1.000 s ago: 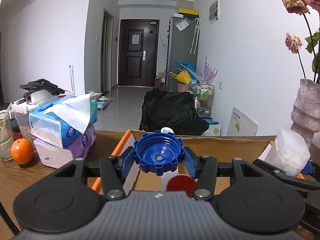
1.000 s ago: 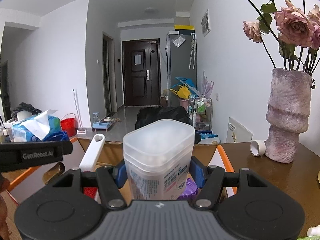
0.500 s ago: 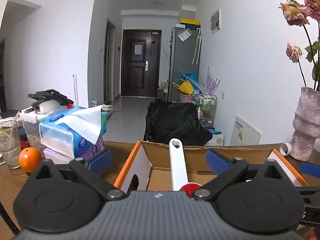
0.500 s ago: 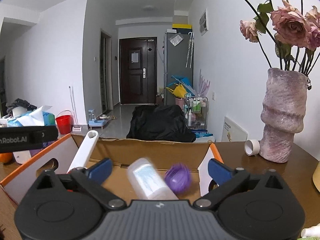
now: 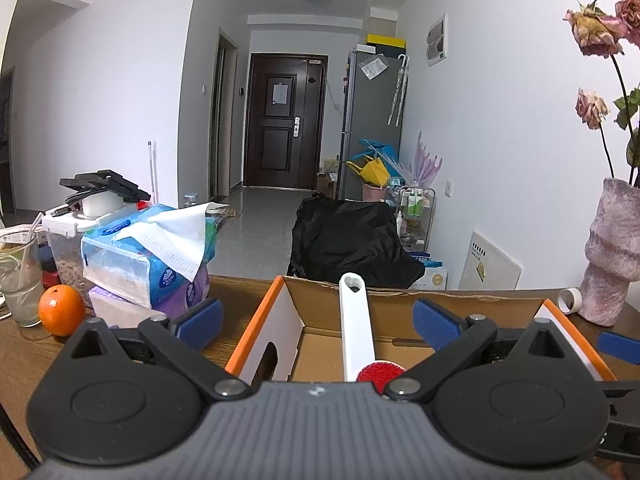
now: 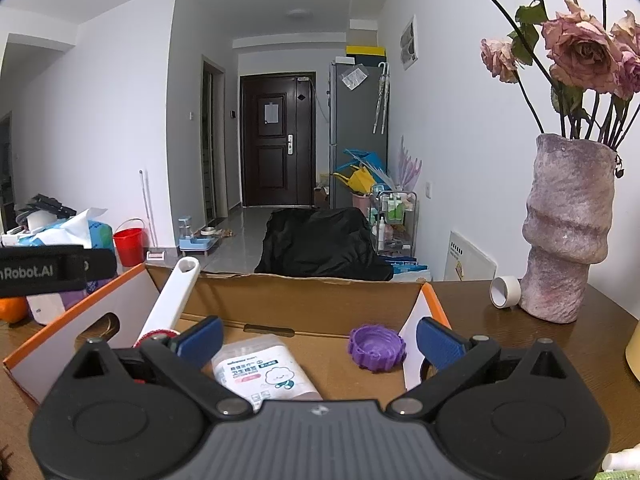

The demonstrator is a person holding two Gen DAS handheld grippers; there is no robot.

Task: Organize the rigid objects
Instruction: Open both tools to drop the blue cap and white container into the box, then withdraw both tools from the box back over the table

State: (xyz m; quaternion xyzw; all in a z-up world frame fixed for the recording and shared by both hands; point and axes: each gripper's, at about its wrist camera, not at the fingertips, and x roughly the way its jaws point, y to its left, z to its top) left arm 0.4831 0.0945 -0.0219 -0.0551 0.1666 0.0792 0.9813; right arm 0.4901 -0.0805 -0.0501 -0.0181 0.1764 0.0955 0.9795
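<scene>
Your left tool (image 5: 318, 317) stands with its jaws spread wide and empty, having just opened, over the near edge of the cardboard box (image 5: 260, 320) on the desk (image 5: 240, 292). Your right tool (image 6: 318, 338) also gapes wide after just opening, gripping nothing, above the same box. Inside the box, below the right tool, the clear plastic container (image 6: 266, 372) lies on its side, with the purple cap (image 6: 376, 346) just beside it. Farther in, the white-handled brush (image 5: 354, 328) leans against the box's far wall.
</scene>
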